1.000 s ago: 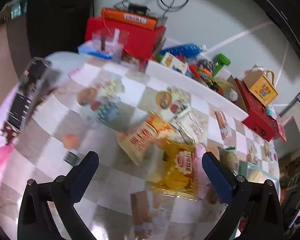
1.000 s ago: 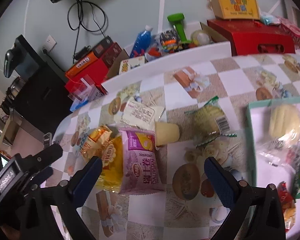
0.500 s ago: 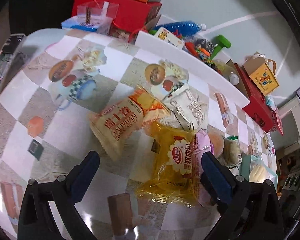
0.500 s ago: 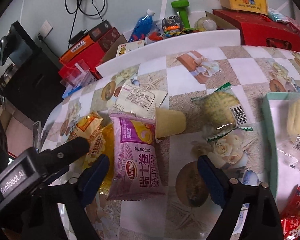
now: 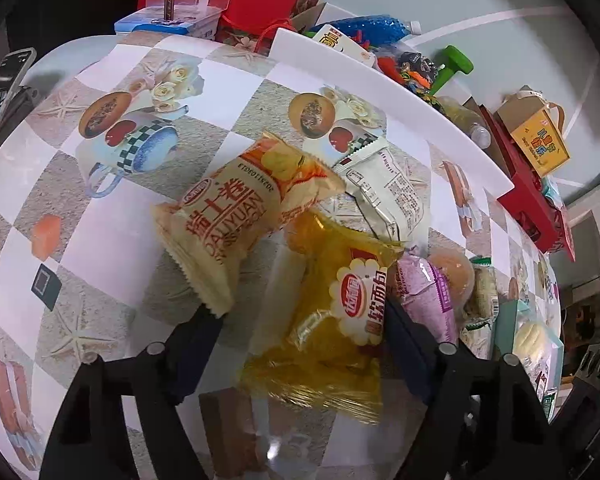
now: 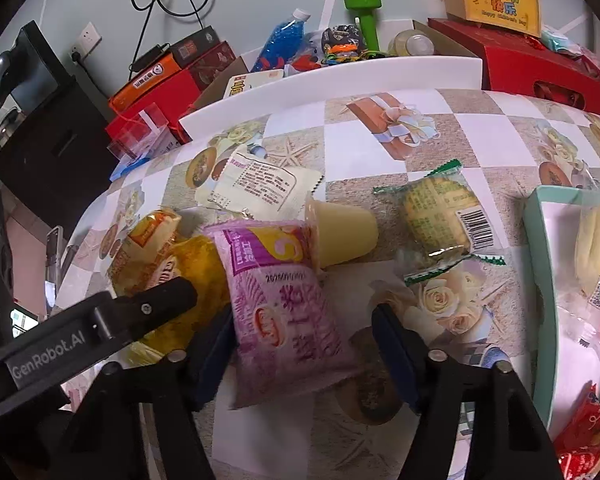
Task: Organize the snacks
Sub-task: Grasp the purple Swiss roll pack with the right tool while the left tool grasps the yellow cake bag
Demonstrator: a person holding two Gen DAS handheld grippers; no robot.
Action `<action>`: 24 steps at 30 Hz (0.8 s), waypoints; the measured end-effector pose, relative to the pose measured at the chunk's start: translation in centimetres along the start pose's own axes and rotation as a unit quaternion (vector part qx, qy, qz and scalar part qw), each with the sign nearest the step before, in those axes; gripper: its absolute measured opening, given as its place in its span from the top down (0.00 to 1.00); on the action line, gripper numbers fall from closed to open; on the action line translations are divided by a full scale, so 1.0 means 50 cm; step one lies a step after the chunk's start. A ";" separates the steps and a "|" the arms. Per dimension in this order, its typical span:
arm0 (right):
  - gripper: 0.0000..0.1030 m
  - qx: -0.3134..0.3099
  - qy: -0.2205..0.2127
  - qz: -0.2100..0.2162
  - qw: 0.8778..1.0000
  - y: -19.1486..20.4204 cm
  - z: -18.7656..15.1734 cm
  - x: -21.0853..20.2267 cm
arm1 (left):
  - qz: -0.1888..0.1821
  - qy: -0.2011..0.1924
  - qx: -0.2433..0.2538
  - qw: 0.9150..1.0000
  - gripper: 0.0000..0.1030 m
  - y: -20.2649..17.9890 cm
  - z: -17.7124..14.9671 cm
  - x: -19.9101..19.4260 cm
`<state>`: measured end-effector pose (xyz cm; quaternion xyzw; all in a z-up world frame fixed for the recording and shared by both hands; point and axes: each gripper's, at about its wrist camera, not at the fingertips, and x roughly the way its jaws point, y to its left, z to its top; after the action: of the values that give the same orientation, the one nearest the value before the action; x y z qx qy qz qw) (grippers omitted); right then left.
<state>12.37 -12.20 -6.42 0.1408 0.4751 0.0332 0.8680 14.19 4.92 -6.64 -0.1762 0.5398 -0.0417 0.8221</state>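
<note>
Left gripper (image 5: 300,344): jaws have just been closing; yellow packet (image 5: 332,320) sits between them; right pad touches its edge, left pad stands clear of it, so still spread.
Right gripper (image 6: 304,344): jaws have just been closing around purple packet (image 6: 288,304); left pad touches it, right pad apart.
Packets: both flat on checkered tablecloth (image 6: 364,136), overlapping in the snack pile.
Teal tray (image 6: 540,280): right of pile, holds other snacks.

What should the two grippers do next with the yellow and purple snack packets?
Probably finish closing. The left gripper straddles the yellow packet and the right gripper straddles the purple packet. Both jaws have just been closing, but gaps remain at the pads.
</note>
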 end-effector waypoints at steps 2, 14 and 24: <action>0.36 -0.003 0.000 -0.003 1.000 -0.001 -0.001 -0.001 | 0.009 0.002 0.001 1.000 0.26 0.000 0.000 0.000; 0.41 -0.030 0.003 -0.010 1.000 0.004 -0.003 -0.003 | 0.018 0.006 0.012 1.000 0.38 0.005 -0.010 -0.015; 0.45 -0.056 0.016 -0.024 0.998 0.021 -0.020 -0.014 | 0.015 0.016 0.019 1.000 0.41 -0.004 -0.039 -0.029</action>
<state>11.23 -11.10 -6.09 0.0800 0.4898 0.0409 0.8672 11.86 4.62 -5.98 -0.1513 0.5548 -0.0423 0.8170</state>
